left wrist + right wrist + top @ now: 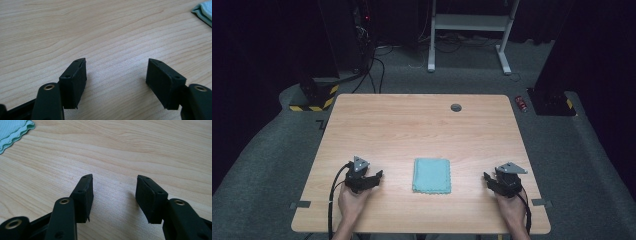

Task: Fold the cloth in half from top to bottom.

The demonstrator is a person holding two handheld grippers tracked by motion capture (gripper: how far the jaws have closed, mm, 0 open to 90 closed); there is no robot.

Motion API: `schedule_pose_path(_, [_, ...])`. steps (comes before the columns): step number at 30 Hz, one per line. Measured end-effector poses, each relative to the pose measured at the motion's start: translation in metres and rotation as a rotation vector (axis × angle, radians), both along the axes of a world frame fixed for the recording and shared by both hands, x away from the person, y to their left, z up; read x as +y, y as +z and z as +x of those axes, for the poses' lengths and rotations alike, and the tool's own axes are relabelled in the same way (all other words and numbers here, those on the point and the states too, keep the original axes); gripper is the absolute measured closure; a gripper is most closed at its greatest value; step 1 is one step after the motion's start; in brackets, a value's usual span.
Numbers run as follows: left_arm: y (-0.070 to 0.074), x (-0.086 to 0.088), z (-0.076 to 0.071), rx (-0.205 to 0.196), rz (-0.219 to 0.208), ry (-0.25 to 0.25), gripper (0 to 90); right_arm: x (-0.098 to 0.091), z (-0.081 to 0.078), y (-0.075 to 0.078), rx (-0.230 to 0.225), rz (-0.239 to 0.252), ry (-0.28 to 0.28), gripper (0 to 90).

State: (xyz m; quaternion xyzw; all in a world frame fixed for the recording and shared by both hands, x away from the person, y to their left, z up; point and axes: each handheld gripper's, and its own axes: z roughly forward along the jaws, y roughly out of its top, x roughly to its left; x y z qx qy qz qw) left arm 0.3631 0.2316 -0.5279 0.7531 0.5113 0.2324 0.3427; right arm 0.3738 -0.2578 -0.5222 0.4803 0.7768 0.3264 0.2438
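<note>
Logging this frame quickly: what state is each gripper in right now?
Left gripper: open, nothing between the jaws.
Right gripper: open, nothing between the jaws.

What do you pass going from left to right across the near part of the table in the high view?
Left tongs with jaws apart and nothing between them → folded light blue cloth lying flat on the wooden table → right tongs, also open with nothing between the jaws.
</note>
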Motion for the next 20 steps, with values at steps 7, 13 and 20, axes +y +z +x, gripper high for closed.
schedule_pose_path(7, [0.0000,0.0001,0.0000,0.001,-0.002,-0.001,32.7,-0.0040,0.0027,-0.0001,0.030,0.041,-0.013,46.1])
schedule_pose_path(13, [-0.0001,0.0000,-0.0001,0.001,-0.002,-0.001,32.4,-0.0040,0.0028,-0.0002,0.030,0.042,-0.013,46.1])
schedule_pose_path(20, [0.0000,0.0001,0.0000,0.002,-0.003,-0.002,32.2,-0.0040,0.0028,-0.0001,0.030,0.042,-0.014,46.1])
